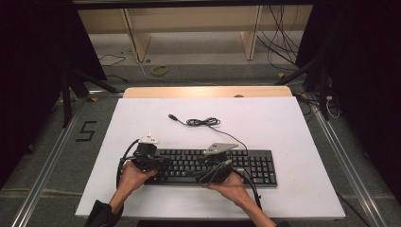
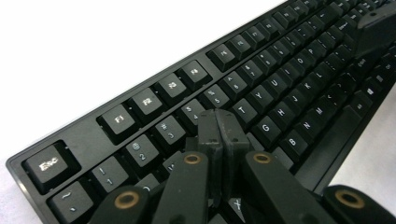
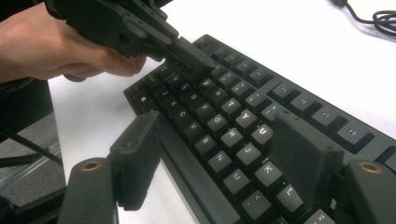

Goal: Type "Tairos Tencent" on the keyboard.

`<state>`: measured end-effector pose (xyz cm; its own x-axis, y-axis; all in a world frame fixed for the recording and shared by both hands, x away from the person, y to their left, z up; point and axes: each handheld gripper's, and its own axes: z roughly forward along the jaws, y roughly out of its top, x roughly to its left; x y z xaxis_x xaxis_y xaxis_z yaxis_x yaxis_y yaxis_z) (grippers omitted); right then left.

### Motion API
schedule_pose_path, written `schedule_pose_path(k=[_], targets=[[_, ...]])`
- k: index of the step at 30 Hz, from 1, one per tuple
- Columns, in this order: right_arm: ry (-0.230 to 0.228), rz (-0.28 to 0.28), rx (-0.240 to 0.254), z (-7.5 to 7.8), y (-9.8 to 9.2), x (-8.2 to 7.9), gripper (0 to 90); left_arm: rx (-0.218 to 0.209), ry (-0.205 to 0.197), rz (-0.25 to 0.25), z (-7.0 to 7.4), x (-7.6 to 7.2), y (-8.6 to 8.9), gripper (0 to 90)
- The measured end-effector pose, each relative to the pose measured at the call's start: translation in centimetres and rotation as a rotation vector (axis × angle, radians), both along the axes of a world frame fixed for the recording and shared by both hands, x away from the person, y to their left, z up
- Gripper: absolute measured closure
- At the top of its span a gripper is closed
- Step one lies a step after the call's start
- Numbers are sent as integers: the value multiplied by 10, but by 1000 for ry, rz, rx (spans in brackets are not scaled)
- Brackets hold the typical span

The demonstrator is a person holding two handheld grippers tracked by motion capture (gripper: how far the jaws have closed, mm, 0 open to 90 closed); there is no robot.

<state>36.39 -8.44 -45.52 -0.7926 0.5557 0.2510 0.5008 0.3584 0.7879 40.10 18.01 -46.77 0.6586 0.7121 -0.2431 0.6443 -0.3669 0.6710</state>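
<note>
Black keyboard [image 3: 233, 121] lies diagonally on white table [image 3: 261, 42], white-lettered keys visible (T, Y, H, J, K, L etc.). Right gripper [image 3: 219, 163]: two black jaws wide apart; near jaw at the kbd's front edge, other over the K/L keys; nothing clamped. Left gripper [image 3: 194, 60], held in a hand [image 3: 51, 46] at upper left, jaws together, tip on keys near kbd's far end. Coiled black cable [image 3: 373, 18], top right corner.

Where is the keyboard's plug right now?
In the high view, the plug lies on the white board, behind the keyboard and left of the bunched cable.
</note>
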Motion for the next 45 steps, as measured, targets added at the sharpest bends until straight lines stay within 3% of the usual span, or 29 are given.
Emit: schedule_pose_path(k=[14,24,32,45], targets=[[-3,-1,-2,0,-1,-2,329,25,23,-6,-7,3,-3,891],[-6,-2,-3,0,-1,-2,331,-2,17,-13,-6,2,-2,888],[-10,3,1,0,-1,-1,367,-36,16,-3,2,-4,2,767],[-12,-6,-18,-1,1,0,544,-75,23,-16,7,-12,5,486]])
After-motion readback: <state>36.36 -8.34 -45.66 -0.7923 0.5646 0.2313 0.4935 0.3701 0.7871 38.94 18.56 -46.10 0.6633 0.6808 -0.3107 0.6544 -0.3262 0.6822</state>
